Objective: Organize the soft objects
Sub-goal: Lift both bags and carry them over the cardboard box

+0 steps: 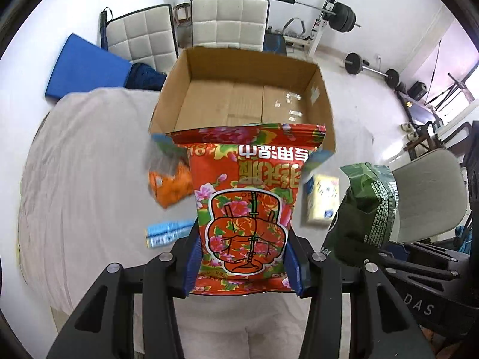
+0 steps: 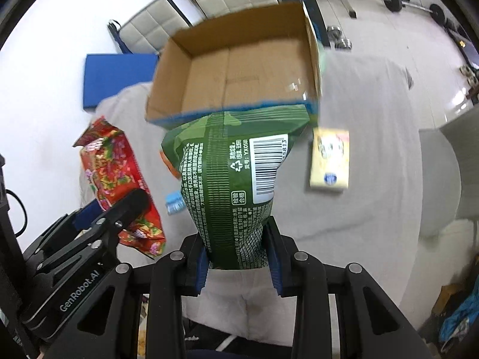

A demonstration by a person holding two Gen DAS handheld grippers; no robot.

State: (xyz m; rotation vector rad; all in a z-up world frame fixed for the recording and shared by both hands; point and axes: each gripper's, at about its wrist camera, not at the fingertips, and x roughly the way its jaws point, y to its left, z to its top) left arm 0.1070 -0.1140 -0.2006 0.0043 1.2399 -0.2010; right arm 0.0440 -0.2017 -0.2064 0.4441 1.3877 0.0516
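Note:
My left gripper (image 1: 244, 264) is shut on a red flowered soft pack (image 1: 248, 197), held up above the table; the same pack (image 2: 119, 179) shows at the left of the right wrist view. My right gripper (image 2: 238, 257) is shut on a green soft pack (image 2: 236, 167), also lifted; it appears at the right in the left wrist view (image 1: 368, 206). An open cardboard box (image 1: 245, 95) stands on the cloth-covered table just beyond both packs, with nothing but tape scraps inside. An orange pack (image 1: 172, 185), a yellow tissue pack (image 2: 329, 157) and a blue-white packet (image 1: 167, 233) lie on the cloth.
A grey-white cloth (image 1: 89, 164) covers the table. Two white padded chairs (image 1: 230, 21) stand behind the box, a blue mat (image 1: 86, 65) lies at the back left, and a barbell rack (image 1: 326, 9) and weights are on the floor beyond.

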